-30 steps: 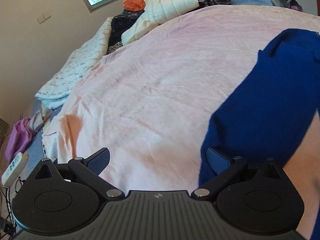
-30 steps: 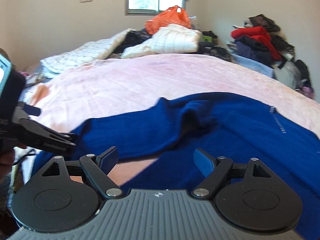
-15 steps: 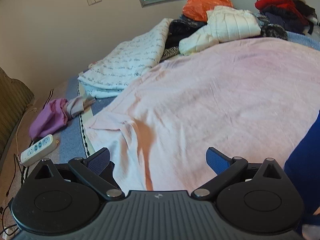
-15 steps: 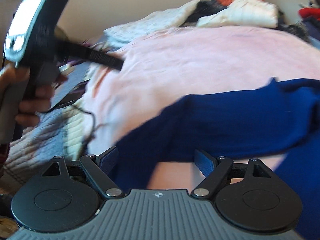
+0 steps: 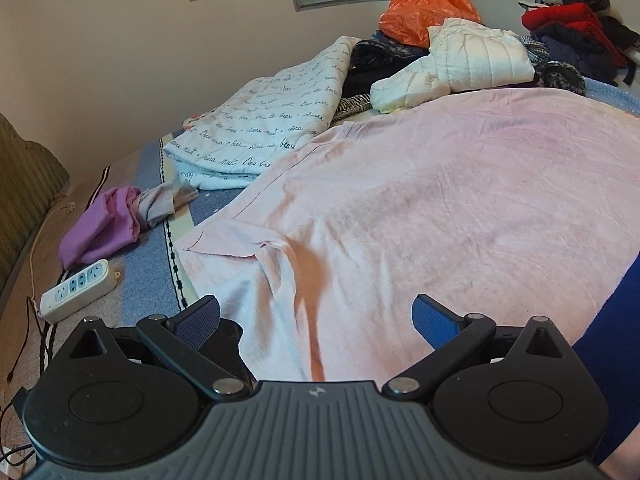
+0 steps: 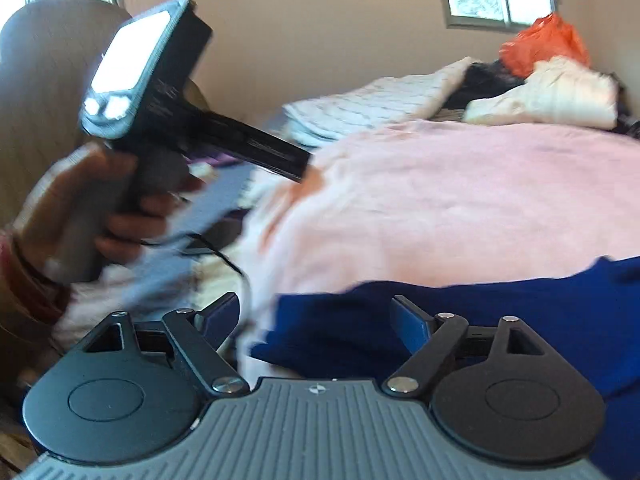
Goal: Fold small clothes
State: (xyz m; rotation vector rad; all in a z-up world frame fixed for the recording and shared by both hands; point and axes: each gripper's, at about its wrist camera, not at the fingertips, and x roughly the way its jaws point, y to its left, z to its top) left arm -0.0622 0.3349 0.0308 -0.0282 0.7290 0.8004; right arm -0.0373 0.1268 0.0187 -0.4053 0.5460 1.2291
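A dark blue garment point(image 6: 460, 320) lies on the pink sheet point(image 6: 460, 200) of a bed; only its edge shows at the far right of the left wrist view point(image 5: 616, 360). My right gripper point(image 6: 316, 316) is open and empty, just above the garment's near left end. My left gripper point(image 5: 316, 316) is open and empty over the pink sheet point(image 5: 440, 200), left of the garment. In the right wrist view the left gripper point(image 6: 240, 148) is held up by a hand, away from the garment.
A folded white quilt with script point(image 5: 272, 128), a white padded jacket point(image 5: 472, 60), an orange bag point(image 5: 428, 8) and piled clothes point(image 5: 572, 28) lie at the far side. A purple cloth point(image 5: 104, 228) and a power strip point(image 5: 76, 288) lie at the left.
My left gripper let go of the blue garment's end and swung left and up, away from it. My right gripper turned left toward the garment's near left end. Both stayed open.
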